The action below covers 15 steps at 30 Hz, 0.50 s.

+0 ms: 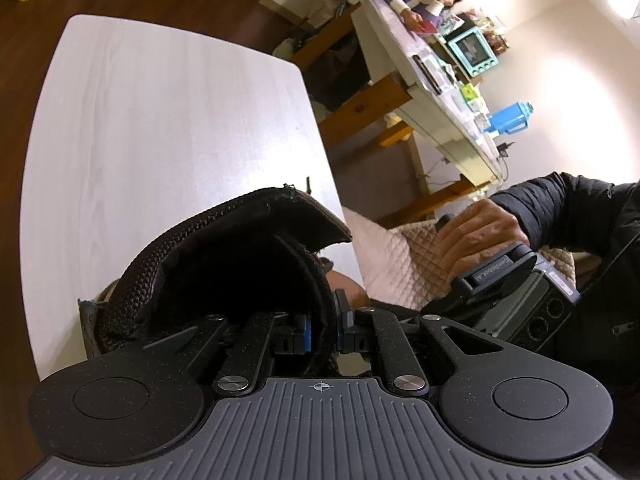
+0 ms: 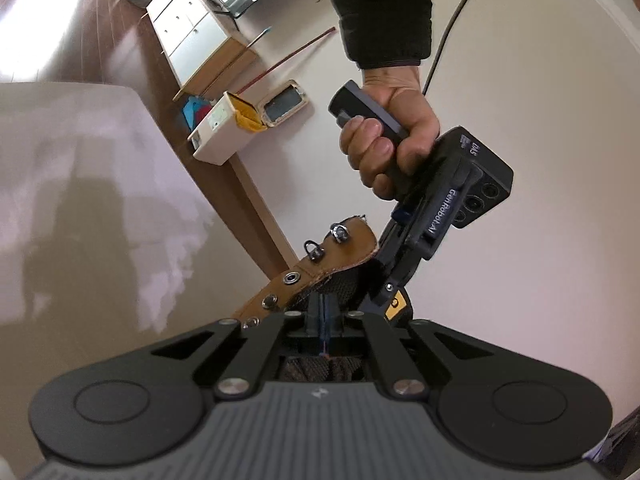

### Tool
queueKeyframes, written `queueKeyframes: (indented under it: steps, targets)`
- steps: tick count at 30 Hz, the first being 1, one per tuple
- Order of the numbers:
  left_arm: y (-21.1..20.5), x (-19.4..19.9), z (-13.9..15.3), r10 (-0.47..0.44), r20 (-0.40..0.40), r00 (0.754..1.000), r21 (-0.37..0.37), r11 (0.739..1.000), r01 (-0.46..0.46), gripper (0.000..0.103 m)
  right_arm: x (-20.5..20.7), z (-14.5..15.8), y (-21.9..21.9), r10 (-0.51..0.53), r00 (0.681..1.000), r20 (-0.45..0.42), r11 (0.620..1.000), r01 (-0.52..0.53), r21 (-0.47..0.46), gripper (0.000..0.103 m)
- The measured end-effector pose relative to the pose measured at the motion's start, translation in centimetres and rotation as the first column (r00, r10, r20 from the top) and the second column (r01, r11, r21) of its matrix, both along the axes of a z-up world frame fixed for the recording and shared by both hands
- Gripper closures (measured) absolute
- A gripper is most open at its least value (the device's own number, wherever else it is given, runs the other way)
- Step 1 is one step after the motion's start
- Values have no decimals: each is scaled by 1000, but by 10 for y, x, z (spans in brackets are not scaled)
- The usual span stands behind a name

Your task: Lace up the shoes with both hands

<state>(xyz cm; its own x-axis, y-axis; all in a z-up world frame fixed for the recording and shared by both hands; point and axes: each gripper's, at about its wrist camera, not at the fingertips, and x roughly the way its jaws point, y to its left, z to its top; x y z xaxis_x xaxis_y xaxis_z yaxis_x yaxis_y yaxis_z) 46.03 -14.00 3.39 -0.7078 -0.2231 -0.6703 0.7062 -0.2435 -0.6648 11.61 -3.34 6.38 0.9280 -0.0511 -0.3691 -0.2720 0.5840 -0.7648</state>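
the white table (image 1: 160,128) takes up most of the room in front of me, and the boot (image 1: 224,264) sits at its near edge, by the corner closest to the person working. the boot is brown leather outside with black mesh lining, and its collar is held up off the surface rather than lying flat. the left claw (image 1: 323,330) has its two blue-padded fingers (image 1: 306,334) drawn in on the padded black edge of the boot's opening, pinching it from both sides. seen from the other side, the right claw (image 2: 325,312) is pressed together, its fingers meeting on a thin line with mesh just beyond them; whether anything is caught between them i cannot tell. a hand (image 2: 384,140) in a black sleeve grips the left claw's handle. along the brown flap run small metal eyelets (image 2: 291,278) and hooks (image 2: 314,250), all without a lace in them.
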Motion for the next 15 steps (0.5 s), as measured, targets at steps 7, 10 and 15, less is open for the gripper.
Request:
queueKeyframes:
  steps: [7, 10, 15]
  targets:
    - [2, -2, -1, 5, 22, 1000, -5, 1000, -5, 92, 5, -1, -4, 22, 999, -24, 999, -22, -30, 102]
    - [5, -4, 1, 20, 28, 999, -11, 1000, -19, 90, 7, -2, -7, 28, 999, -37, 998, -30, -47, 98]
    - [10, -7, 3, 43, 39, 998, -21, 999, -42, 89, 11, -3, -11, 38, 998, -58, 996, -43, -76, 91]
